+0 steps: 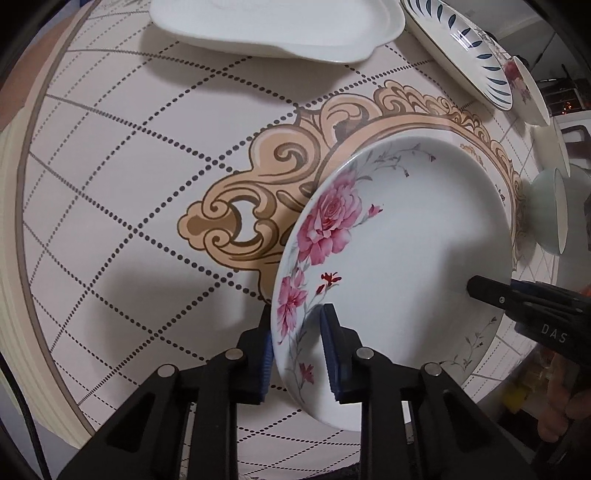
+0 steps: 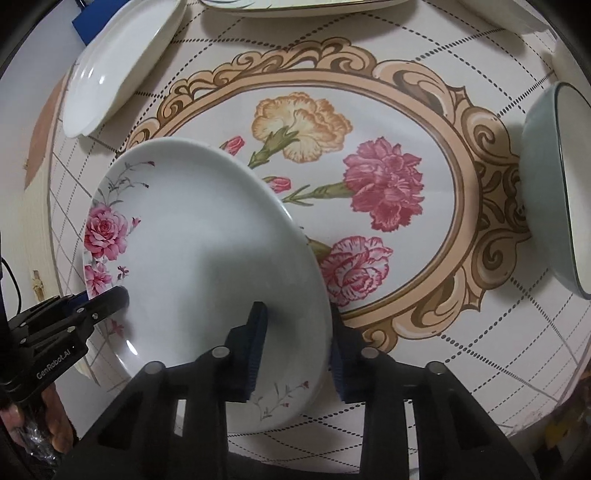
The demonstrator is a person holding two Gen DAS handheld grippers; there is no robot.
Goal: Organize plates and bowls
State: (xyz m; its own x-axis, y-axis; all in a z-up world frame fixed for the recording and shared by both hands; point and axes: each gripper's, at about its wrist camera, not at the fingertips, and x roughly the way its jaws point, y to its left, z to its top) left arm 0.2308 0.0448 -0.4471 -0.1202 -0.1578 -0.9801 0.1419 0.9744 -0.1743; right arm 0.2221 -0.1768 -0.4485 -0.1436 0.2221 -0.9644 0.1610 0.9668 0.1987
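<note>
1. My left gripper point(image 1: 297, 349) has its jaws narrowed onto the rim of the rose plate point(image 1: 399, 258), one pad under, one inside.
2. My right gripper point(image 2: 297, 352) straddles the opposite rim the same way.
3. The plate sits tilted over the floral desk point(image 2: 406, 314), between a white dish point(image 2: 122, 70) and a pale bowl point(image 2: 554, 184).

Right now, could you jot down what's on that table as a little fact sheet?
held item: rose plate, rim gripped on opposite sides
left gripper: shut on the rim
right gripper: shut on the rim
table: cloth with dotted grid and printed flowers
nearby: white dish, striped plate, pale green bowl
</note>
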